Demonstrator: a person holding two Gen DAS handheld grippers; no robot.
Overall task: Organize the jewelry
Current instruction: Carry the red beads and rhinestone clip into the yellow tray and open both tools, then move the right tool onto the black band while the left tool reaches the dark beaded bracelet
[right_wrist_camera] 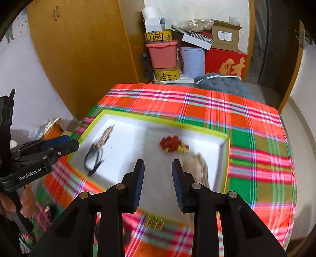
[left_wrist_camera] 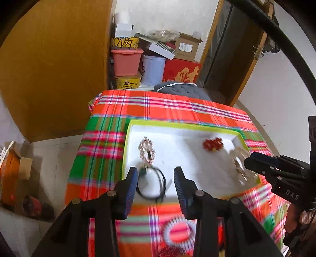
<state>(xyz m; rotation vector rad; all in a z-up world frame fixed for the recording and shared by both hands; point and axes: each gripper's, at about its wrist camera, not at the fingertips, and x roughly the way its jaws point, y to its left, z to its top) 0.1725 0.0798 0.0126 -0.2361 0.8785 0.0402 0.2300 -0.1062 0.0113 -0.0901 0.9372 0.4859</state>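
Both the left gripper and right gripper are held with jaws parted and empty above the tray on the table. A black cord, red beads and blurred bangles are seen lying inside.

A tall wooden wardrobe stands far left; stacked boxes and tubs fill the far corner against a white wall; pale floor.

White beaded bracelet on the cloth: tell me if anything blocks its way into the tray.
Nothing visible does. The white beaded bracelet lies on the plaid cloth just outside the tray, whose near part holds only the black cord loop.
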